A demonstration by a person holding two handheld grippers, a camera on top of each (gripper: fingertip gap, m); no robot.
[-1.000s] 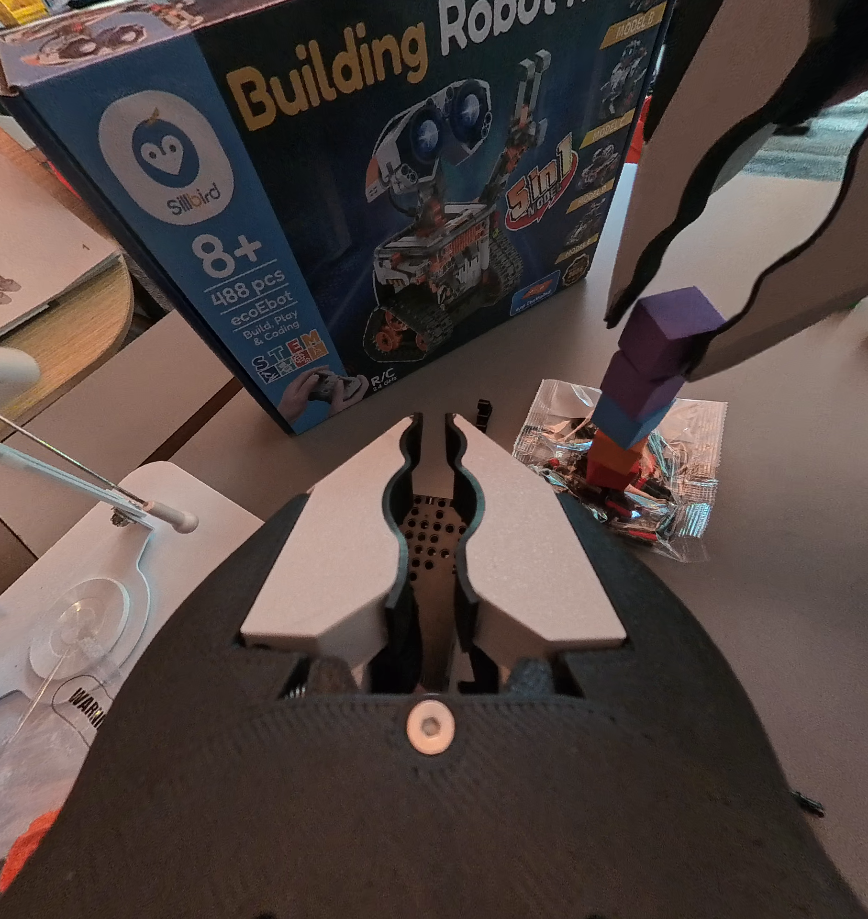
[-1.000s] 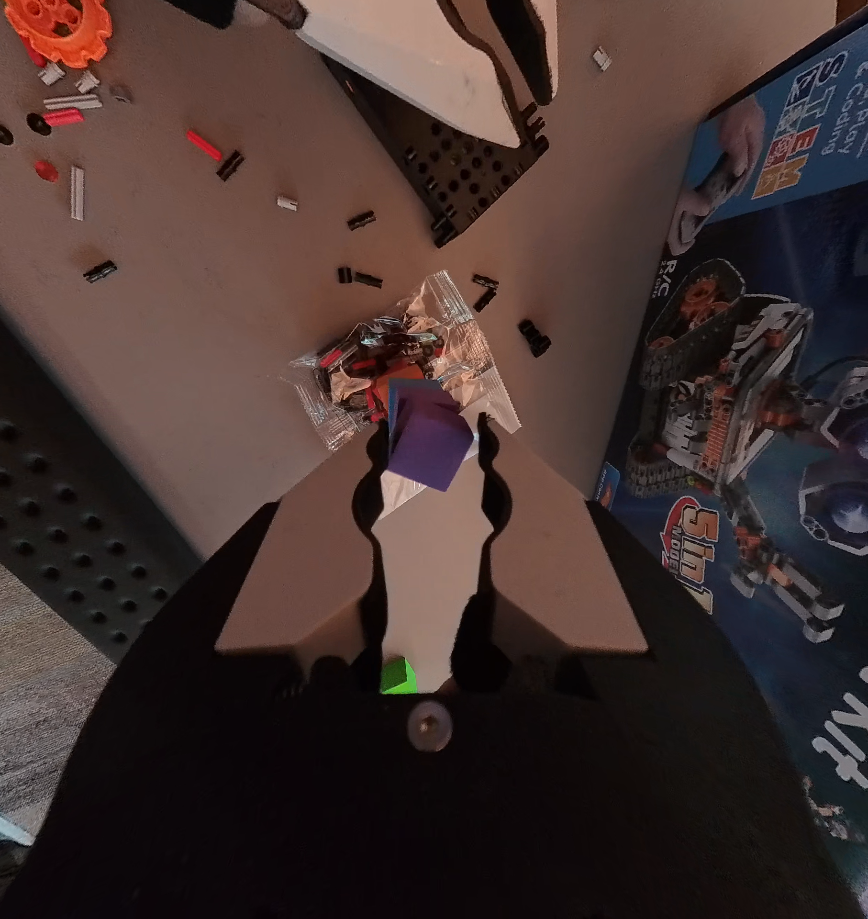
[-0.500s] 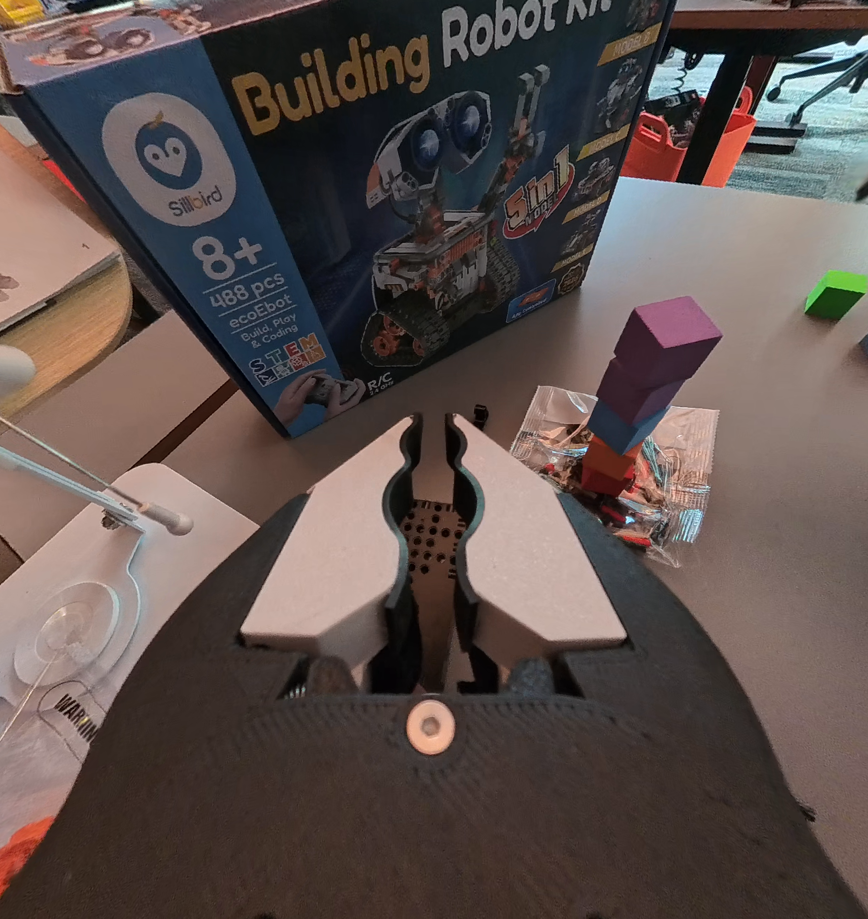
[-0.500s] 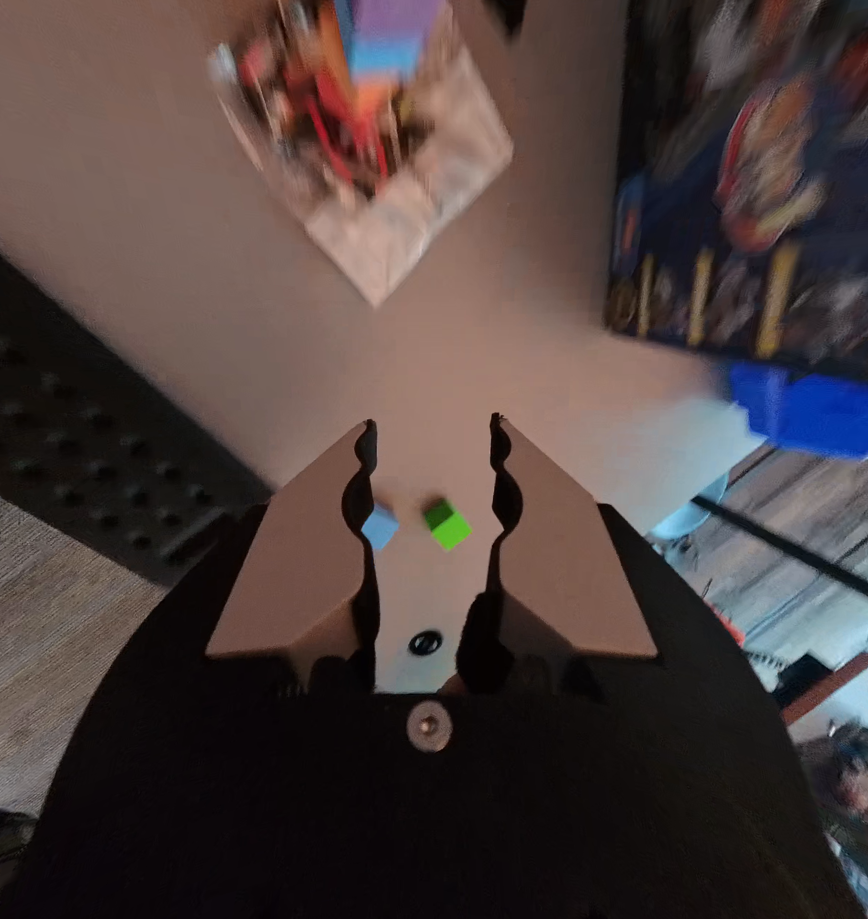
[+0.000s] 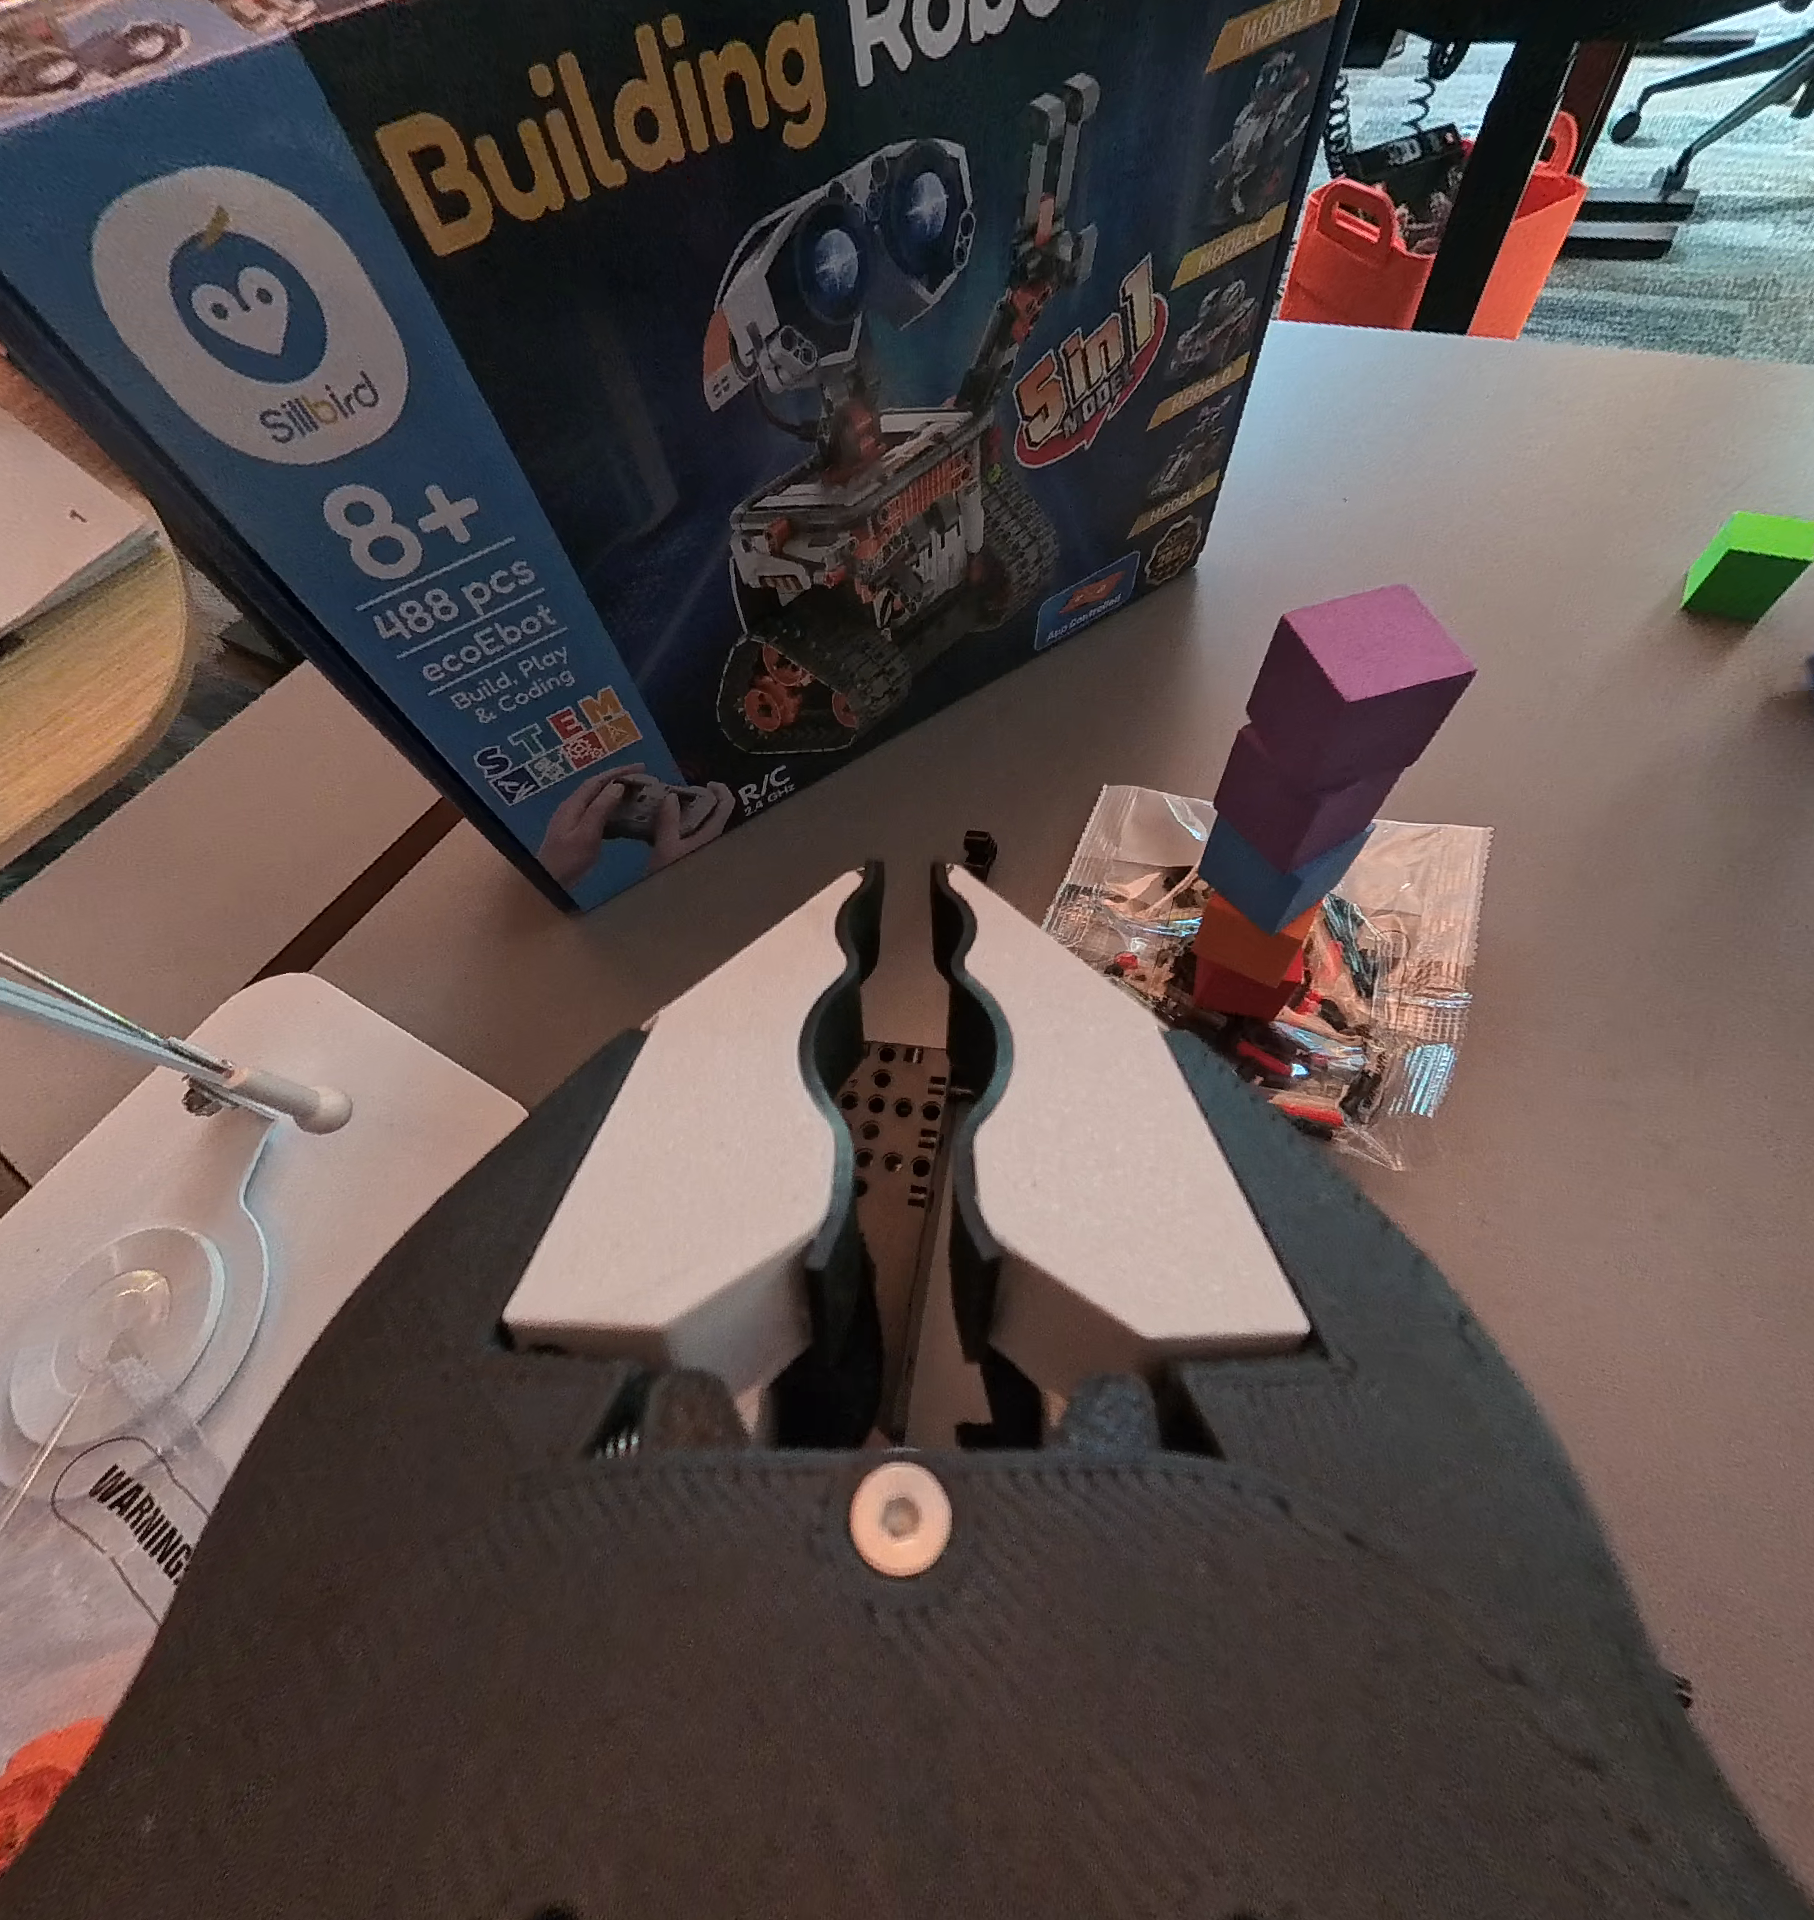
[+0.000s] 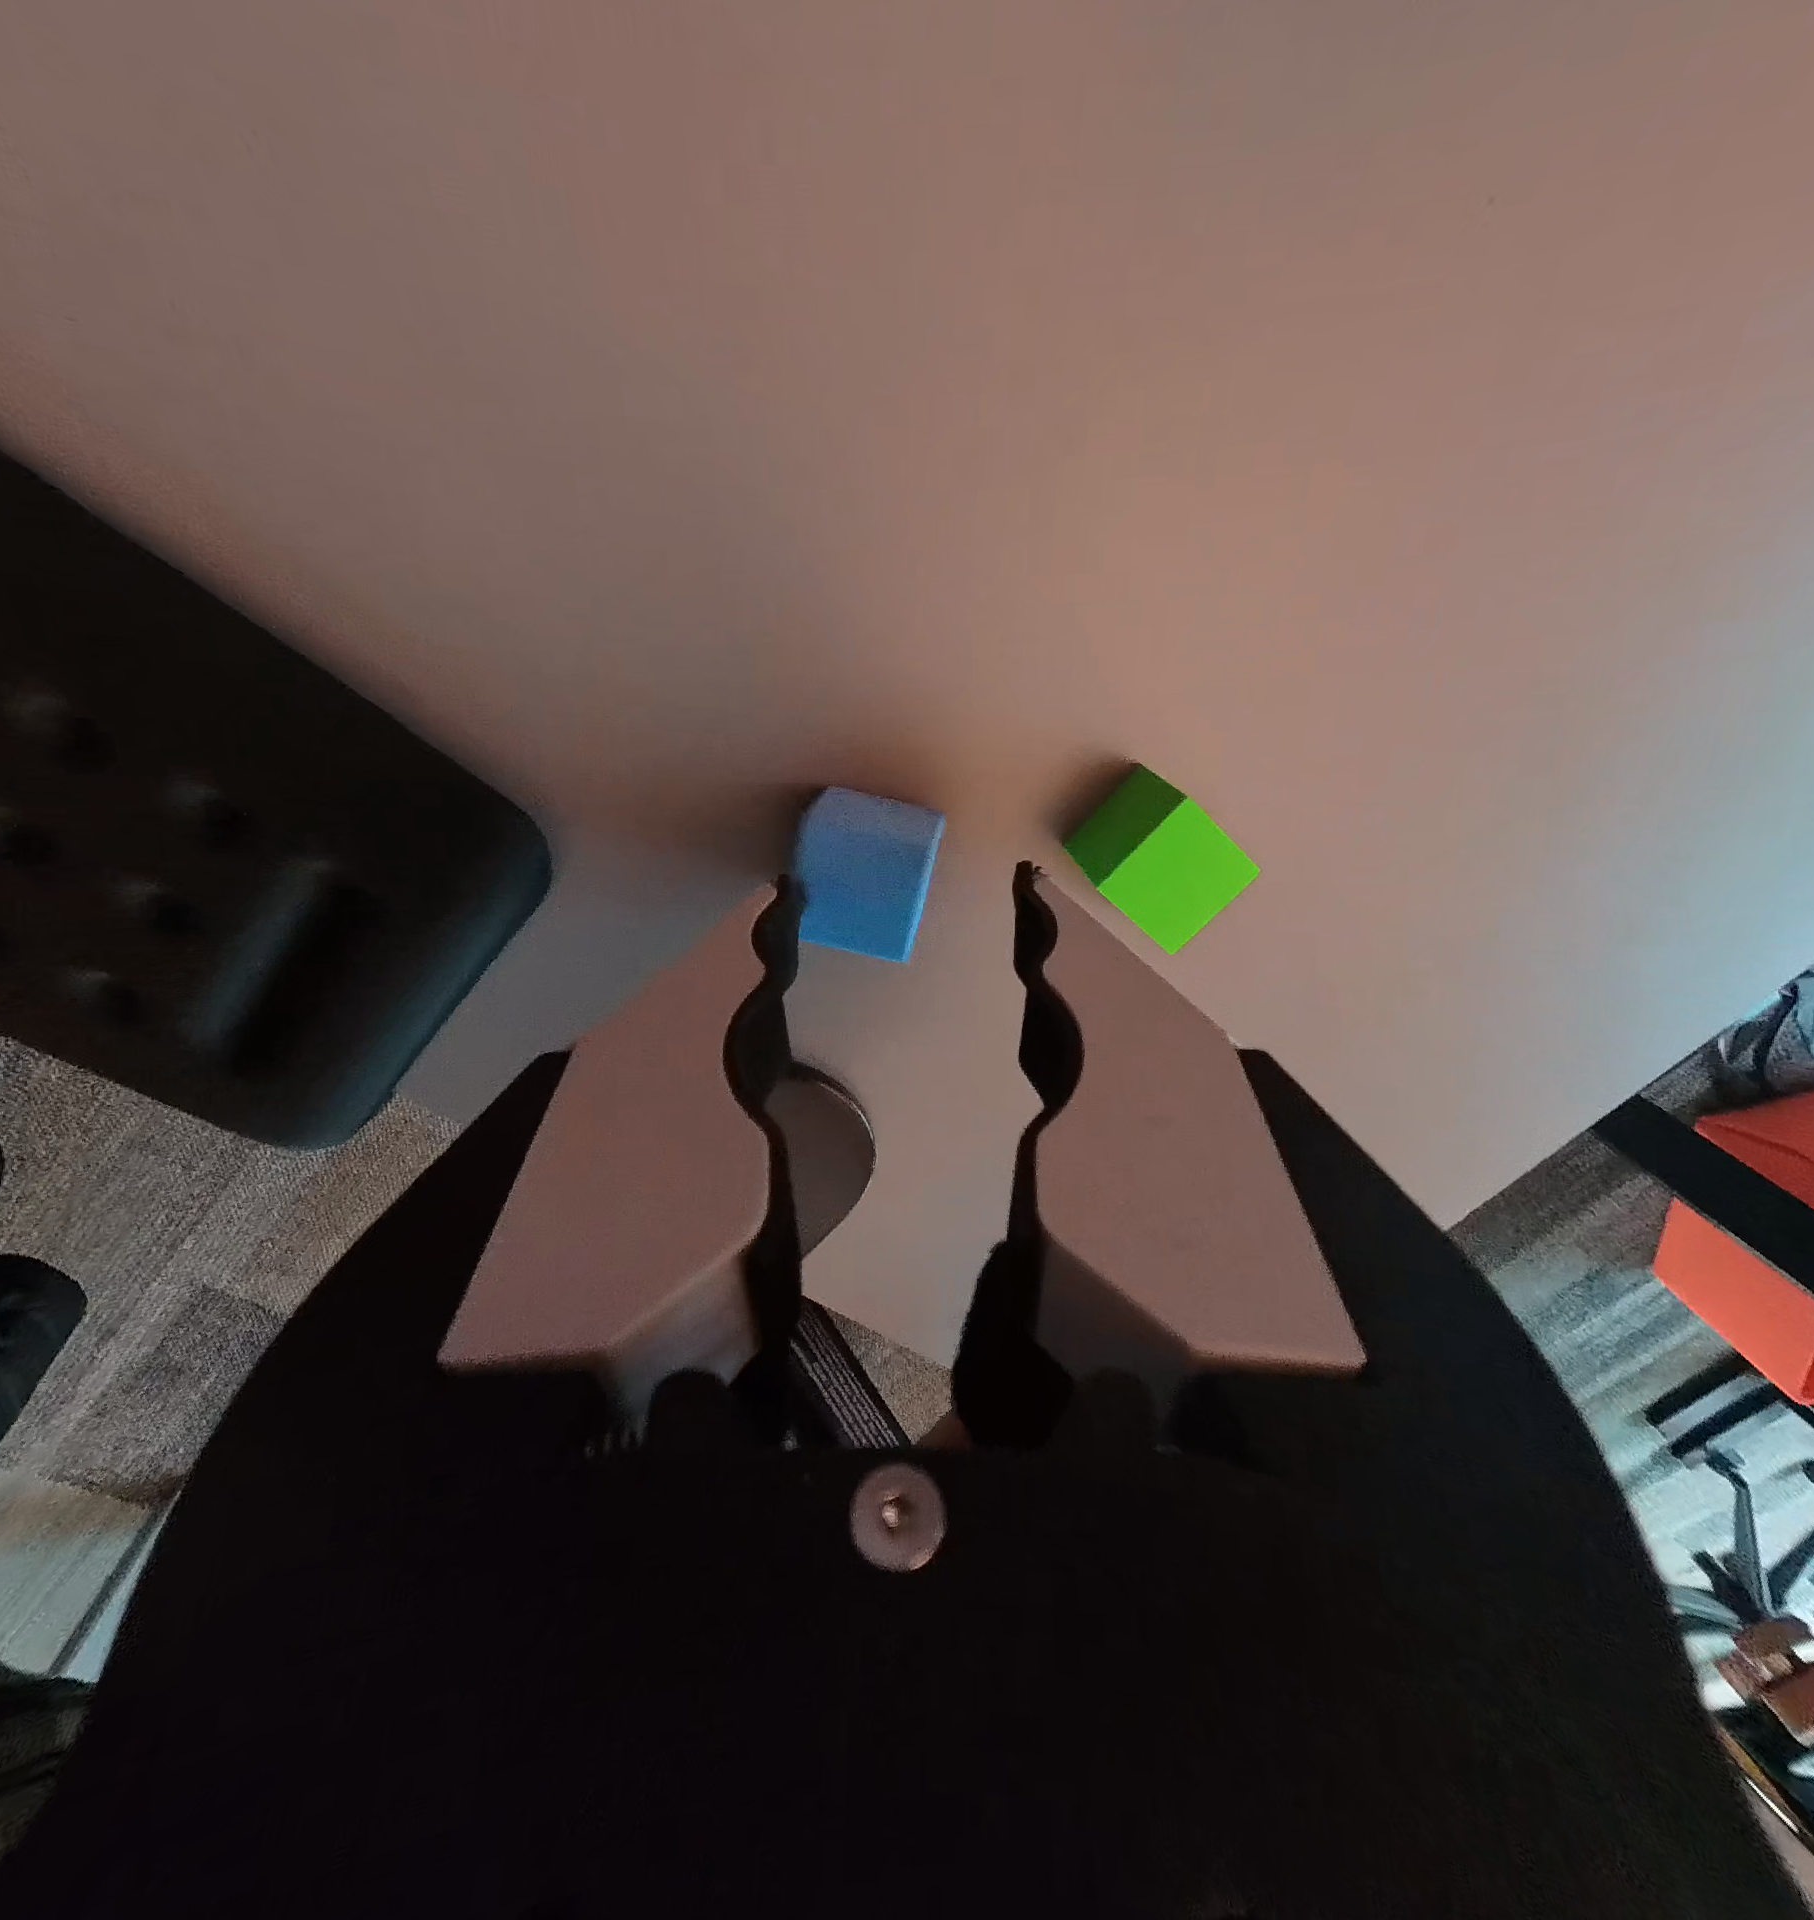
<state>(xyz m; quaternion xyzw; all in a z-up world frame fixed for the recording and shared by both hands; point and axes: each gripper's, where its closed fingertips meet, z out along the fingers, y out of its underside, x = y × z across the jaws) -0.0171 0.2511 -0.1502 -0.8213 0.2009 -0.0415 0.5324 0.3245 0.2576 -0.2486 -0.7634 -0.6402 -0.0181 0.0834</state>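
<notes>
Right wrist view: blue cube (image 6: 865,871) beside parted fingers (image 6: 612,1174).

Left claw (image 5: 908,883): jaws nearly closed, a narrow gap between the tips, nothing gripped. Below the gap lies a black perforated plate (image 5: 892,1122) on the bench (image 5: 1505,1403). Ahead, a large blue toy robot kit box (image 5: 674,416) stands upright on the bench. Right of the claw, a clear bag of small parts (image 5: 1402,1039) lies flat; a block tower (image 5: 1298,821) stands on it, leaning slightly: red at the base, then orange, blue and two purple. A green block (image 5: 1750,566) sits well apart at far right. At left, a white card (image 5: 363,1143) with a clear suction cup (image 5: 124,1320).
</notes>
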